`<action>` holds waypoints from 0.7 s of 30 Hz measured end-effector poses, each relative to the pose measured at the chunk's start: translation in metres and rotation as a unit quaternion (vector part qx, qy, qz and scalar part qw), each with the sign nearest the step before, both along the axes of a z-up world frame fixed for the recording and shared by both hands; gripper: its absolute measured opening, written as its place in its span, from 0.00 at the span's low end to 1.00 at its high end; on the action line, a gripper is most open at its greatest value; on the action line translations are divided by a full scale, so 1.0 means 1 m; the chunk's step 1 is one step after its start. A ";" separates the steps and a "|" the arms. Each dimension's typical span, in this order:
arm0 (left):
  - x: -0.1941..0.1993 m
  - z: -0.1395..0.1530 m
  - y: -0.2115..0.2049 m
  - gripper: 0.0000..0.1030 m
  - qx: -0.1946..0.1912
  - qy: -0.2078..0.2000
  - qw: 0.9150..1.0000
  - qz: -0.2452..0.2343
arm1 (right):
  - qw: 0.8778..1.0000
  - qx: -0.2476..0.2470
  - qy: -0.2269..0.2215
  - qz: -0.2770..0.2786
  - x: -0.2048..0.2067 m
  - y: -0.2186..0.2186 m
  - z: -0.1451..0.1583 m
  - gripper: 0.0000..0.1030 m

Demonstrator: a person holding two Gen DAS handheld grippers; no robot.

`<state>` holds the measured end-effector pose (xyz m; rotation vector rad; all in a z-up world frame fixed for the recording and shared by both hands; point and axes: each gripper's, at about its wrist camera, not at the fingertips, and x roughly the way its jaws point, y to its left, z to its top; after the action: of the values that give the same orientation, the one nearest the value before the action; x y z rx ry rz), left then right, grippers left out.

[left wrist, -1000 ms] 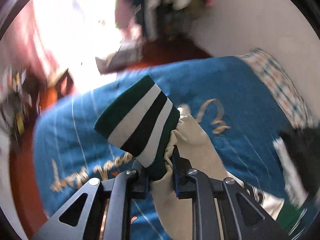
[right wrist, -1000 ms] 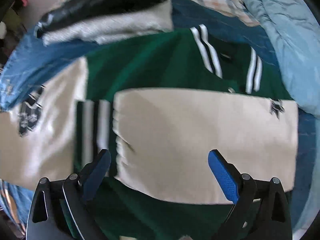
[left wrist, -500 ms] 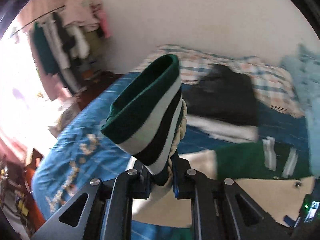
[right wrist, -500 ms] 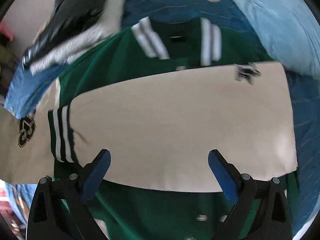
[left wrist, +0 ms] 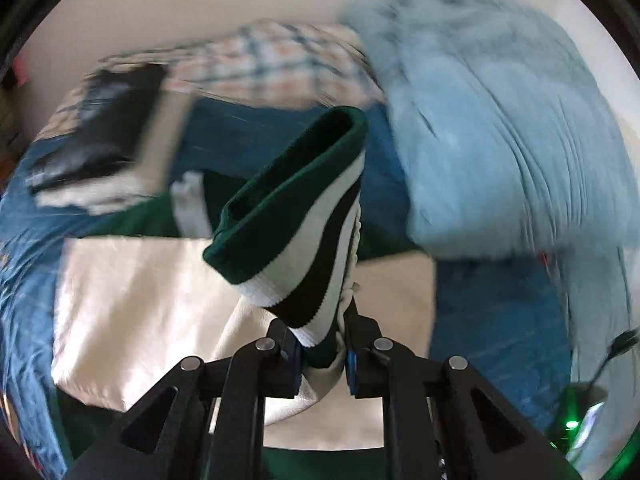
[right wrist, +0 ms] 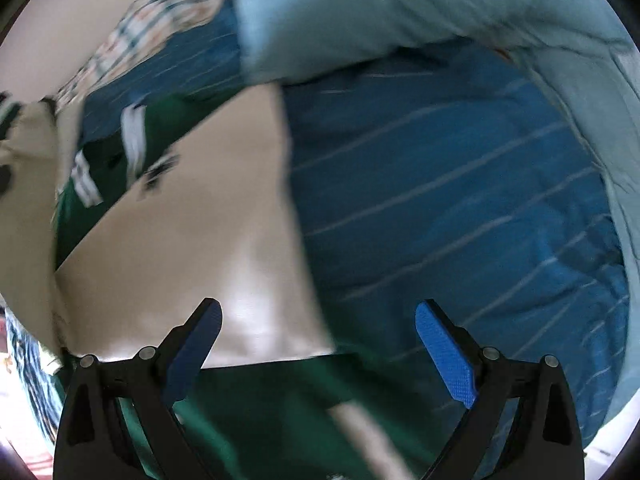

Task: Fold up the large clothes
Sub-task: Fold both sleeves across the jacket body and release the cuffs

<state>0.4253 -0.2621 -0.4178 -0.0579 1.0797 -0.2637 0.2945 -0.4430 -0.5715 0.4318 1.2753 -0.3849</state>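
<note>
A green varsity jacket [right wrist: 256, 404] with cream sleeves lies spread on a blue striped bedspread [right wrist: 460, 208]. My left gripper [left wrist: 322, 354] is shut on the end of one cream sleeve, and its striped green, white and black cuff [left wrist: 296, 220] stands up above the fingers. Under it lies the other cream sleeve [left wrist: 136, 304], folded flat across the jacket. My right gripper [right wrist: 320, 340] hangs open over the jacket's right edge, with nothing between its blue pads [right wrist: 446, 354]. The folded cream sleeve [right wrist: 208, 232] fills the left half of the right wrist view.
A light blue quilt [left wrist: 500, 140] is heaped at the bed's far right. A checked pillow [left wrist: 256, 64] lies by the pale wall. A folded black and grey garment [left wrist: 104, 136] rests at the far left. Part of the other gripper shows a green light [left wrist: 572, 424].
My left gripper swung the held sleeve from the bed's far side over the jacket body, rolling as it went. My right gripper, still open, slid right to the jacket's edge.
</note>
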 end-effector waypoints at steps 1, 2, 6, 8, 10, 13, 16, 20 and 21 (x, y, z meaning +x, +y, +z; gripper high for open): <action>0.001 -0.012 -0.017 0.12 0.007 0.018 1.000 -0.014 | 1.000 0.000 0.001 -0.009 -0.005 -0.013 -0.002 0.95; 0.002 -0.025 -0.029 0.13 0.015 0.043 0.999 -0.024 | 1.000 0.004 0.003 -0.018 -0.011 -0.025 -0.005 0.95; 0.002 -0.059 -0.052 0.19 0.032 0.096 0.995 -0.027 | 0.997 0.051 -0.007 -0.055 -0.027 -0.066 -0.014 0.95; 0.000 -0.060 -0.049 0.20 0.037 0.096 0.994 -0.021 | 0.995 0.071 -0.021 -0.062 -0.029 -0.076 -0.010 0.95; 0.001 -0.054 -0.040 0.43 0.029 0.099 0.995 -0.012 | 0.993 0.092 -0.035 -0.065 -0.029 -0.083 -0.005 0.95; 0.000 -0.043 -0.019 0.92 0.008 0.094 0.996 0.005 | 0.989 0.121 -0.050 -0.071 -0.025 -0.085 0.005 0.95; -0.001 -0.035 0.008 0.92 0.014 0.093 0.995 0.025 | 0.983 0.155 -0.064 -0.068 -0.017 -0.085 0.013 0.95; 0.000 -0.031 0.068 0.92 0.044 0.086 0.993 0.073 | 0.978 0.192 -0.068 -0.040 0.007 -0.067 0.016 0.95; 0.000 -0.033 0.083 0.92 0.051 0.090 0.991 0.087 | 0.977 0.199 -0.070 -0.028 0.017 -0.060 0.016 0.95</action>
<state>0.4255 -0.1794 -0.4510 -0.0846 1.2571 -0.0453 0.3114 -0.5032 -0.5552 0.8229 1.2045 -0.1400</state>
